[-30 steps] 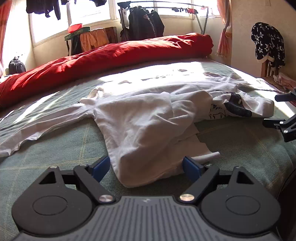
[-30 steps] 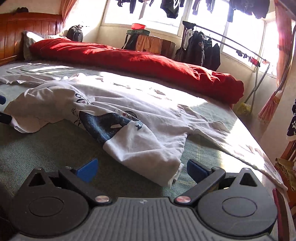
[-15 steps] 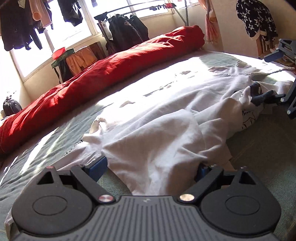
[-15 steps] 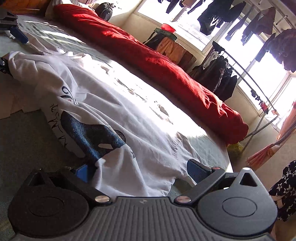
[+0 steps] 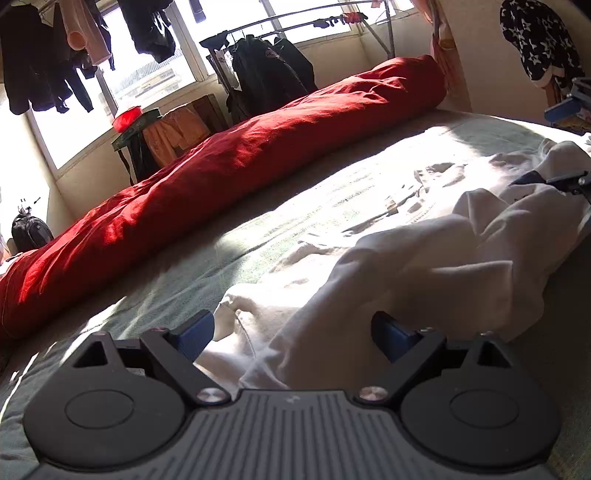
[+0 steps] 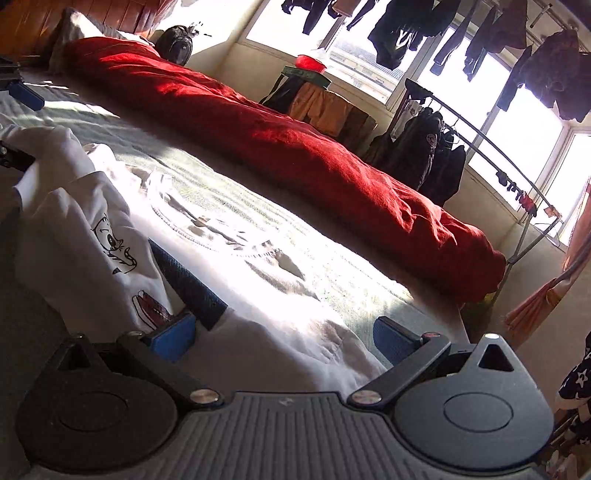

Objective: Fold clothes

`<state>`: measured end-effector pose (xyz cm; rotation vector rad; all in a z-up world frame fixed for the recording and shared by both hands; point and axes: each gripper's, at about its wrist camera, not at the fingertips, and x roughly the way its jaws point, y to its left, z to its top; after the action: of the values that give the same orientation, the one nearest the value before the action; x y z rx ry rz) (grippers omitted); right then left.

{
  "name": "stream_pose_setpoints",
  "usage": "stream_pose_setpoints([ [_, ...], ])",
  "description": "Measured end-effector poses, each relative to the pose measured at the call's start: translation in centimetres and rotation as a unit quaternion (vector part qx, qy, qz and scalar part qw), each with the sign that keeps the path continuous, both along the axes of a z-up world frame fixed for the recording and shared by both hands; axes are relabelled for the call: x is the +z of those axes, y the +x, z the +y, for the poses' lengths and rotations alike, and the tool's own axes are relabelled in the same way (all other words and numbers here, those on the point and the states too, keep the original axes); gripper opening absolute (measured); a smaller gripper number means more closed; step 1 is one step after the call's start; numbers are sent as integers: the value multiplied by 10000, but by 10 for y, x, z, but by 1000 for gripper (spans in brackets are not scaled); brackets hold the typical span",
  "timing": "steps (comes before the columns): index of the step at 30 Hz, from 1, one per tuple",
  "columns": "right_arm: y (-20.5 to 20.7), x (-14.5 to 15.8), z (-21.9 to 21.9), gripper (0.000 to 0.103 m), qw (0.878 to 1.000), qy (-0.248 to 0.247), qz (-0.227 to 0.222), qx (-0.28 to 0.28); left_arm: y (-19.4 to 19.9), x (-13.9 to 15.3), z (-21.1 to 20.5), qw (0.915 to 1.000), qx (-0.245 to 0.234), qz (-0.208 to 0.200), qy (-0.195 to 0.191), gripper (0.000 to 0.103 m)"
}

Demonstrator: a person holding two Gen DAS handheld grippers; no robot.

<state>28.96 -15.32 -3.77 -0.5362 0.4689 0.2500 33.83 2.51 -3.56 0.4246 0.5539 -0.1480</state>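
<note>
A crumpled white cotton shirt (image 5: 424,258) with a cartoon print and a dark blue patch lies bunched on the pale green checked bed cover (image 5: 258,236), in a patch of strong sunlight. The left tool (image 5: 291,332) sits low over the near edge of the shirt with its blue-padded fingers (image 5: 195,332) spread wide; folds of white cloth lie between them, but the pads do not press on it. The right tool (image 6: 284,336) is likewise spread wide over the other end of the shirt (image 6: 92,229), white fabric lying loose between its blue pads (image 6: 173,338), with the dark blue patch (image 6: 188,280) just beyond its left finger. Each tool shows at the edge of the other's view, near the bunched cloth. Behind the shirt, a long rolled red duvet (image 5: 221,170) stretches across the far side of the bed. Past it stand a metal clothes rack with dark jackets (image 5: 269,70), a small stand with orange cloth and a red bowl (image 5: 127,118), and bright windows hung with dark garments (image 6: 406,26).
</note>
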Motion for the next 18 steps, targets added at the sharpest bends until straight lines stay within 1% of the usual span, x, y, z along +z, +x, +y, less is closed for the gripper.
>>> stream_pose_setpoints([
  [2, 15, -6, -3, 103, 9995, 184, 216, -125, 10, -7, 3, 9999, 56, 111, -118, 93],
  [4, 20, -9, -6, 103, 9987, 337, 339, -173, 20, -13, 7, 9994, 111, 222, -237, 93],
  [5, 20, -8, -8, 103, 9985, 391, 353, -166, 20, -13, 9, 9992, 129, 243, -284, 93],
  [7, 10, -2, -10, 103, 9988, 410, 245, -110, 11, -8, 12, 9992, 126, 185, -318, 92],
  [11, -23, 21, -14, 103, 9989, 457, -38, 130, -20, 14, 14, 9997, -53, -153, -161, 92],
  [14, -49, 34, -13, 103, 9985, 415, -77, 361, -47, 27, 8, 9990, -341, -269, -39, 92],
  [17, -70, 39, -8, 103, 9983, 266, -26, 515, -70, 32, -5, 9972, -670, -256, 204, 86],
  [18, -77, 39, -5, 103, 9981, 200, 11, 581, -77, 32, -11, 9960, -794, -240, 348, 79],
])
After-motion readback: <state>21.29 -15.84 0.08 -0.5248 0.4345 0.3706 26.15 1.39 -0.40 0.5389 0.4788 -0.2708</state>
